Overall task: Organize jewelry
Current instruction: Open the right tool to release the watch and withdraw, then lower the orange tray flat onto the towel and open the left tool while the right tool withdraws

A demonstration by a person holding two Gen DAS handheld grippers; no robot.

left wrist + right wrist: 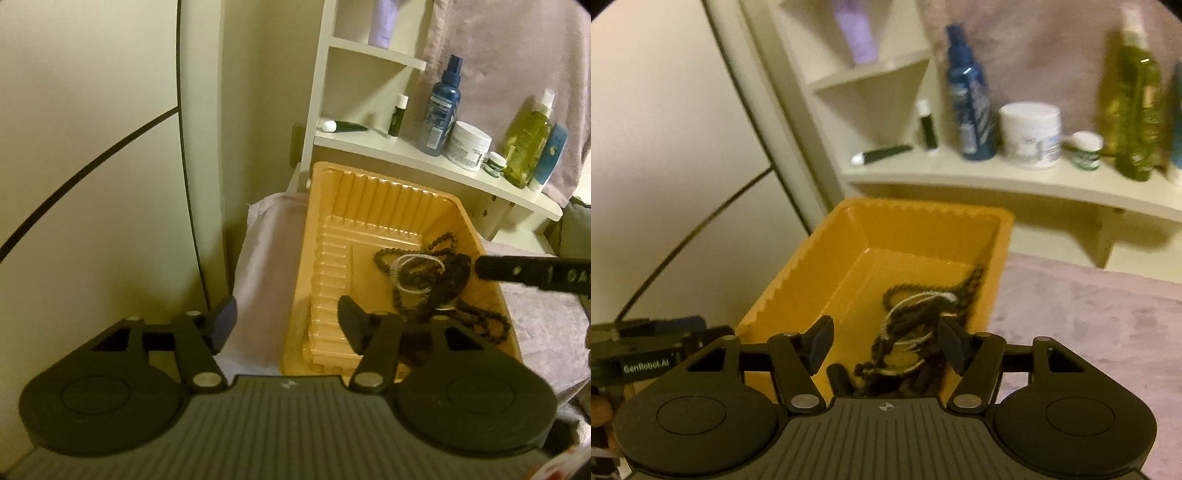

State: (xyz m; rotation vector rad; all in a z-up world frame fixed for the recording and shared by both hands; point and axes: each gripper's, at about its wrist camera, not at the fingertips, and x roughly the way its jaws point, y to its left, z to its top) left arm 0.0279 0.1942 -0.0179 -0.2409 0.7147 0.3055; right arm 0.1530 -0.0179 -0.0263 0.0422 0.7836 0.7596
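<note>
A pale wall with a dark curved line is filling the left of both views, and a mauve cloth (1089, 325) is covering the surface under the work. The only writing that is reading clearly is "GenRobot.AI" in white on the side of the left gripper where it is showing at the left edge of the right wrist view; white characters on the right gripper's body, entering the left wrist view from the right, are cut off and too blurred to make out, and the labels on the bottles are too small to read. The left gripper (287, 321) is standing with its jaws well apart and nothing between them: the wall of the orange tray (321, 236) is lying in the gap, the left finger outside over a white cloth (266, 258) and the right finger over the tray's ribbed floor, neither pad pressing on it. The right gripper (886, 345) is likewise hanging wide, its fingers on either side of the jewelry (912, 332), a tangle of dark bead strands with a pale cord, which is lying just beyond the fingertips in the tray, not clamped. Beyond the tray a white shelf (997, 181) is carrying a blue spray bottle (969, 99), a white jar (1030, 134), a small green-labelled jar (1086, 151), a yellow-green bottle (1134, 110) and a dark tube (882, 153) lying flat.
</note>
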